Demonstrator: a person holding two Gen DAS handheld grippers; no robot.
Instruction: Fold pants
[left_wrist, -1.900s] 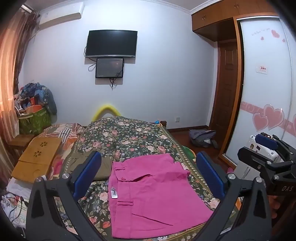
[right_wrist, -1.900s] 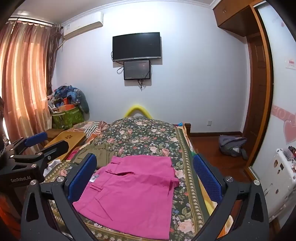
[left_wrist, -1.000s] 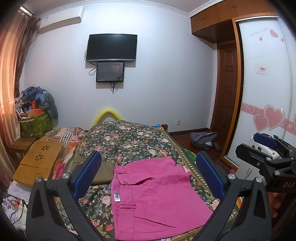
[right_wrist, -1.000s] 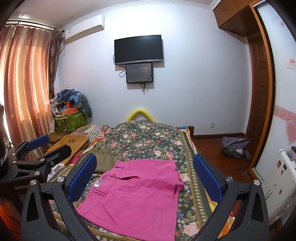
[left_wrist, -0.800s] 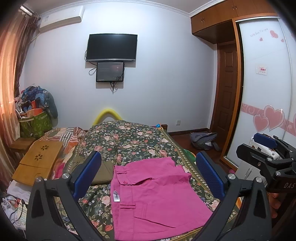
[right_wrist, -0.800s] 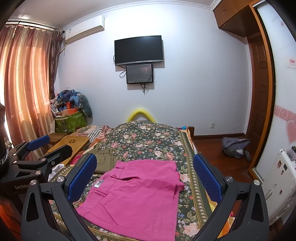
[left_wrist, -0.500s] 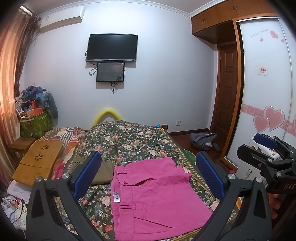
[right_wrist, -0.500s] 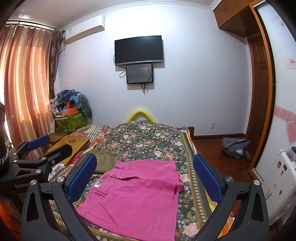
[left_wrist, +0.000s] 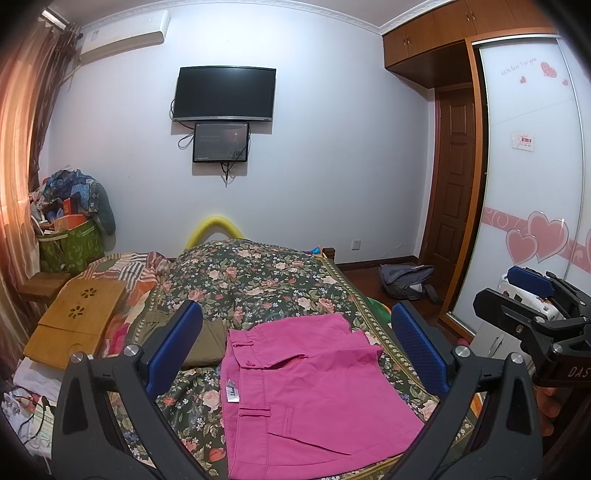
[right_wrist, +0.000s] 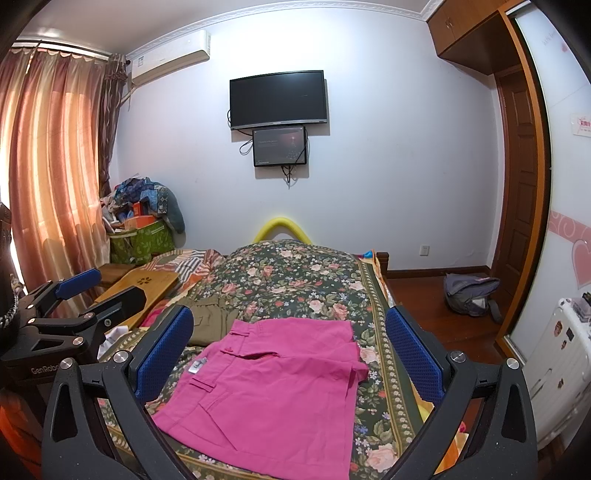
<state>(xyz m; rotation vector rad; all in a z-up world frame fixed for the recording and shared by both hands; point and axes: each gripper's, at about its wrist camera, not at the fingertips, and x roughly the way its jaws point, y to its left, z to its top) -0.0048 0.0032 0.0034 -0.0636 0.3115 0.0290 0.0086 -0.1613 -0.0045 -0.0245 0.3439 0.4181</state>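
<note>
Pink pants (left_wrist: 310, 391) lie folded into a flat rectangle on the near end of the floral bed (left_wrist: 258, 273), waistband to the left with a white tag. They also show in the right wrist view (right_wrist: 273, 387). My left gripper (left_wrist: 295, 350) is open and empty, held above and in front of the pants. My right gripper (right_wrist: 288, 354) is open and empty, also held above the pants. The right gripper shows at the right edge of the left wrist view (left_wrist: 535, 306), and the left gripper at the left edge of the right wrist view (right_wrist: 66, 306).
Olive folded pants (left_wrist: 207, 339) lie left of the pink ones. A wooden lap desk (left_wrist: 77, 317) lies on the bed's left side. A grey backpack (left_wrist: 406, 280) sits on the floor at right, near a wardrobe (left_wrist: 532, 184). A green bag (right_wrist: 142, 240) stands far left.
Both grippers have risen and pulled back slightly over the first second, then held still. The pink pants have not moved.
</note>
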